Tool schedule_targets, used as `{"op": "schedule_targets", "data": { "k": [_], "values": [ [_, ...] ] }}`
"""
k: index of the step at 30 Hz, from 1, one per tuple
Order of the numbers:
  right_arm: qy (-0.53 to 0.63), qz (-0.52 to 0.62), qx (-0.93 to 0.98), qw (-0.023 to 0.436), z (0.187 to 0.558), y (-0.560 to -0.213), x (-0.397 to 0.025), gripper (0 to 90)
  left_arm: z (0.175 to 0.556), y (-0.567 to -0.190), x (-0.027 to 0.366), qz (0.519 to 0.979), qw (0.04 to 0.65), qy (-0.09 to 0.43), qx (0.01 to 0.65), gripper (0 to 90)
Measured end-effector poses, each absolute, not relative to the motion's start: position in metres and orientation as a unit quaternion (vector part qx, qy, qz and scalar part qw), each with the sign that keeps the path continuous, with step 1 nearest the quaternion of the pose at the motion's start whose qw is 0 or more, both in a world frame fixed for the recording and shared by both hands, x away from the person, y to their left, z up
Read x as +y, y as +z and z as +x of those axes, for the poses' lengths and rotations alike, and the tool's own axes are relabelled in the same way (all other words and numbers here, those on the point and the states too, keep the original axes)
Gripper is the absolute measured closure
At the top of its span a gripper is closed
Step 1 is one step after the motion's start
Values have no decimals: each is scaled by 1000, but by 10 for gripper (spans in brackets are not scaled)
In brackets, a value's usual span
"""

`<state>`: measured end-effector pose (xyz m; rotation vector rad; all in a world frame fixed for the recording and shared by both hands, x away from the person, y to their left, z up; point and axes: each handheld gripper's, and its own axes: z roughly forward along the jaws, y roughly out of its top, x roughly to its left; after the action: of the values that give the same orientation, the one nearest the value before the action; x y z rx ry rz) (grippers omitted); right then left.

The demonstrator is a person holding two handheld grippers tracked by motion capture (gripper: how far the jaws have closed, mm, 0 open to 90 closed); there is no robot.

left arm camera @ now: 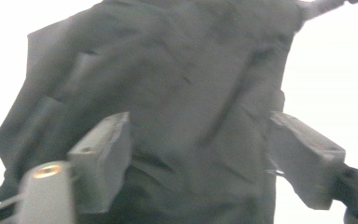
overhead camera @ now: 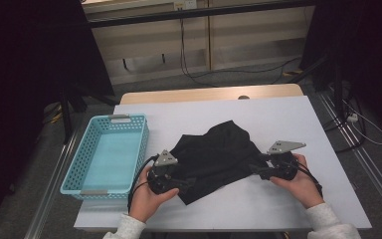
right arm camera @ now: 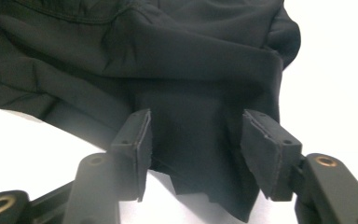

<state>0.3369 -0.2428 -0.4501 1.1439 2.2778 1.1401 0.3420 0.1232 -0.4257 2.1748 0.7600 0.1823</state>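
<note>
A crumpled black cloth (overhead camera: pixel 214 157) lies in the middle of the white table (overhead camera: pixel 278 114). My left gripper (overhead camera: pixel 183 185) is at the cloth's near left corner, jaws apart, with the fabric (left arm camera: pixel 182 93) lying between them. My right gripper (overhead camera: pixel 256 167) is at the cloth's right edge, also with its jaws spread. A narrow end of the cloth (right arm camera: pixel 200 140) lies between and under the right gripper's pads (right arm camera: pixel 137 144). Both grippers are held by a person's hands coming from the near edge.
A light blue plastic basket (overhead camera: pixel 108 154) stands empty at the table's left side, just left of my left gripper. White table surface lies to the right and beyond the cloth. Cables trail on the floor behind the table.
</note>
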Motion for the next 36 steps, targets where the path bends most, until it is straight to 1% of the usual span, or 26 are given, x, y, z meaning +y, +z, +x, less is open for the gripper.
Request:
{"op": "schedule_targets", "data": {
  "k": [1, 3, 6, 9, 10, 12, 15, 17, 18, 20, 23, 26, 30, 33, 34, 36],
  "values": [
    [403, 405, 802, 175, 337, -450, -244, 405, 338, -427, 122, 862, 401, 72, 301, 301],
    [404, 407, 800, 179, 336, -449, -245, 376, 334, -428, 120, 876, 376, 66, 295, 407],
    [404, 409, 797, 183, 335, -448, -247, 357, 330, -436, 119, 883, 361, 53, 293, 515],
    [399, 410, 798, 189, 335, -447, -248, 346, 332, -448, 120, 890, 343, 54, 296, 529],
    [395, 410, 799, 194, 335, -447, -248, 342, 333, -449, 121, 885, 354, 53, 298, 543],
    [395, 410, 799, 194, 335, -448, -248, 340, 335, -448, 121, 885, 345, 55, 306, 629],
    [394, 410, 799, 195, 334, -448, -248, 334, 336, -448, 119, 885, 339, 51, 315, 788],
    [390, 411, 800, 200, 334, -448, -248, 334, 338, -447, 118, 879, 345, 48, 324, 859],
    [387, 412, 799, 204, 334, -448, -248, 334, 340, -445, 119, 873, 357, 41, 329, 874],
    [383, 414, 799, 210, 334, -447, -248, 333, 343, -435, 125, 856, 385, 51, 342, 886],
    [382, 412, 799, 213, 333, -447, -249, 328, 350, -415, 140, 810, 447, 63, 374, 889],
    [379, 406, 804, 212, 332, -448, -247, 327, 359, -401, 155, 776, 478, 81, 403, 891],
    [384, 393, 808, 215, 330, -444, -242, 335, 368, -395, 168, 750, 495, 89, 429, 890],
    [389, 386, 808, 216, 328, -441, -239, 352, 372, -395, 172, 743, 496, 94, 439, 891],
    [392, 384, 808, 214, 328, -440, -238, 364, 373, -395, 174, 741, 496, 97, 443, 891],
    [402, 377, 808, 209, 327, -440, -236, 426, 373, -395, 177, 736, 497, 101, 449, 891]
  ]
}}
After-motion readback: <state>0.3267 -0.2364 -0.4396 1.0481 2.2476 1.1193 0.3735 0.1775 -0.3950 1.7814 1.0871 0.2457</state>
